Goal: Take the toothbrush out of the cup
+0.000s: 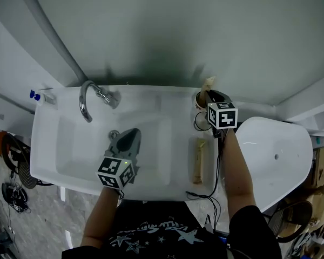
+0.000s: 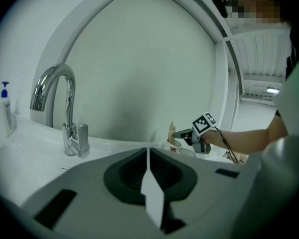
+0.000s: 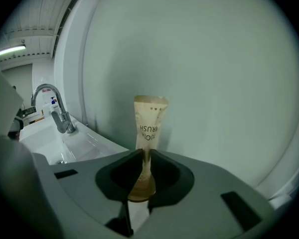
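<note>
Jaws of the right gripper pinched on the lower part of the tan paper-wrapped toothbrush, which stands upright with its foot in the small patterned cup, at the two o'clock corner of the white rectangular ceramic sink in the head view. Left gripper has its jaws together with nothing between them and hovers over the basin toward six o'clock. Curved chrome tap at eleven o'clock of it.

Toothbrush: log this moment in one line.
right gripper: jaws shut on toothbrush; toothbrush: upright in cup; left gripper: shut, empty, over sink
</note>
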Tool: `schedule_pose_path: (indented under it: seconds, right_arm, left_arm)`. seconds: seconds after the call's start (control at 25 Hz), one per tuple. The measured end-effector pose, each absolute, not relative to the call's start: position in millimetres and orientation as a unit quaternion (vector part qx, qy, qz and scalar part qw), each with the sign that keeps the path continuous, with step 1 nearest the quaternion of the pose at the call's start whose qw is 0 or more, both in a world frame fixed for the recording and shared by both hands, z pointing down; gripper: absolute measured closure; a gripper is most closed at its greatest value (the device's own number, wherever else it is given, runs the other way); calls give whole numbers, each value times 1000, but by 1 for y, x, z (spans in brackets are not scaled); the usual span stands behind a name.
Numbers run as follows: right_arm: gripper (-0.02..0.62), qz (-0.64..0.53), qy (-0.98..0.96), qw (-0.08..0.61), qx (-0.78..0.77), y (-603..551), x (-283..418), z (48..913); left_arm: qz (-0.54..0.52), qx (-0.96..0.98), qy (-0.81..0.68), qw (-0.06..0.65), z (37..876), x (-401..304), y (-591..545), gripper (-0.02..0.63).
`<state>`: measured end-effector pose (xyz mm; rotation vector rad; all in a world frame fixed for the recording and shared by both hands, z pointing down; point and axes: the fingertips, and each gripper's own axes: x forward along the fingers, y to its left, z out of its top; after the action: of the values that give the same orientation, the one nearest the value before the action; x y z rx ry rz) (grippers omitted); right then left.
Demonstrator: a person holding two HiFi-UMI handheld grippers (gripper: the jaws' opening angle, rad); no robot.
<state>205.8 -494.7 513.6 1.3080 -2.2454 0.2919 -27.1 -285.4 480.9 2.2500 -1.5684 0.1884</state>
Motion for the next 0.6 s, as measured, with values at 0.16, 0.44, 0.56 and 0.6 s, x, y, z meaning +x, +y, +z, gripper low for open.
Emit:
schedule_pose_path:
  seconds: [0.16, 0.44, 0.56, 0.6]
  right_arm:
    - [558, 109, -827, 261, 485, -492, 206, 514]
    - [571, 118, -827, 247, 491, -485, 206, 511]
    - [571, 119, -827, 238, 496, -481, 206, 506]
    - [572, 118, -827, 234, 498, -480, 206, 504]
  left_arm:
    - [68, 802, -560, 198, 483, -27, -279, 577]
    - [64, 803, -559, 194, 480, -30, -272, 577]
    - [63, 805, -559, 191, 477, -30, -267, 577]
    - [63, 805, -558, 190, 476, -30, -265, 577]
